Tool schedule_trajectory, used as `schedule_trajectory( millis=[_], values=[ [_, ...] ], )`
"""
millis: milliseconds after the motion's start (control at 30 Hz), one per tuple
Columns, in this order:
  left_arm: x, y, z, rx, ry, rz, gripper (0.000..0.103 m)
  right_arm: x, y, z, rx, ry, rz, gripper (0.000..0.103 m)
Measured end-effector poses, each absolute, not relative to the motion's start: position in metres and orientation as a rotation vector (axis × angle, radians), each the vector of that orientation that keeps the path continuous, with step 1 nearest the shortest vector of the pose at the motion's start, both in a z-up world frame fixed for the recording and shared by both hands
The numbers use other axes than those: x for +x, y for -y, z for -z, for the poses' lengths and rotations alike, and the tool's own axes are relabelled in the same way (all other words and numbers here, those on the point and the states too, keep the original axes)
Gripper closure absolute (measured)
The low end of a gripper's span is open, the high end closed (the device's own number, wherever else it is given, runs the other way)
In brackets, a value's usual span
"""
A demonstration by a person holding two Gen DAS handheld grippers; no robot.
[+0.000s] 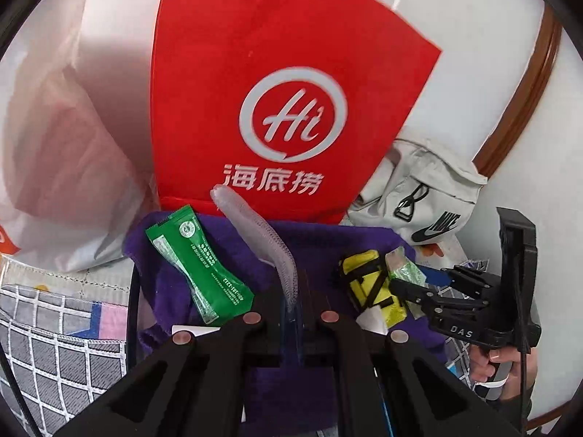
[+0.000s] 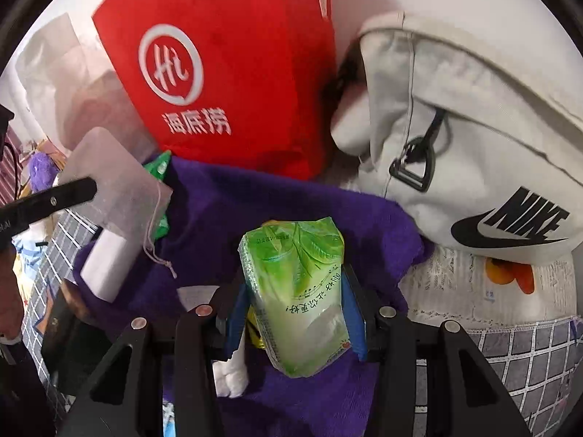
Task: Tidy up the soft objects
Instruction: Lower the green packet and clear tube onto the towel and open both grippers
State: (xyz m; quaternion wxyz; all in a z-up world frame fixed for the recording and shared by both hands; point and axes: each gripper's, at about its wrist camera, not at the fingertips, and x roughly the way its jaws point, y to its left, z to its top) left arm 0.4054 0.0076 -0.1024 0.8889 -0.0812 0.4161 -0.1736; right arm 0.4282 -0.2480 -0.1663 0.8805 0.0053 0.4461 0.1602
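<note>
In the left wrist view my left gripper (image 1: 291, 313) is shut on the edge of a translucent mesh pouch (image 1: 255, 225), which sticks up over a purple towel (image 1: 237, 255). A green sachet (image 1: 198, 267) and a yellow strapped item (image 1: 368, 284) lie on that towel. In the right wrist view my right gripper (image 2: 295, 313) is shut on a green tissue pack (image 2: 298, 291) above the purple towel (image 2: 255, 211). The left gripper (image 2: 91, 185) with the pouch (image 2: 116, 189) shows at the left there. The right gripper (image 1: 419, 278) is at the right of the left view.
A red tote bag (image 2: 226, 54) stands behind the towel, with a white Nike bag (image 2: 473, 145) to its right and a white plastic bag (image 1: 73, 145) to its left. A grey checked cloth (image 1: 54, 349) covers the surface. A white roll (image 2: 105, 269) lies by the towel's left edge.
</note>
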Motion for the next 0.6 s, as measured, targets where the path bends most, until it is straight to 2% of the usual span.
schedule_trajectory(
  millis=[333,467,533,600],
  values=[
    [0.422,-0.02,0.131,-0.199,-0.963,0.321,0.098,0.44,0.247,0.184,0.008,-0.996,-0.325,0.055],
    [0.424,-0.023,0.133,-0.203,-0.983,0.296,0.098,0.439,0.25,0.183,0.032,-1.0,-0.327,0.051],
    [0.423,-0.026,0.134,-0.202,-0.998,0.284,0.088,0.439,0.251,0.182,0.039,-0.999,-0.332,0.049],
    [0.422,-0.029,0.134,-0.196,-1.004,0.259,0.075,0.437,0.251,0.18,0.044,-0.997,-0.345,0.041]
  ],
)
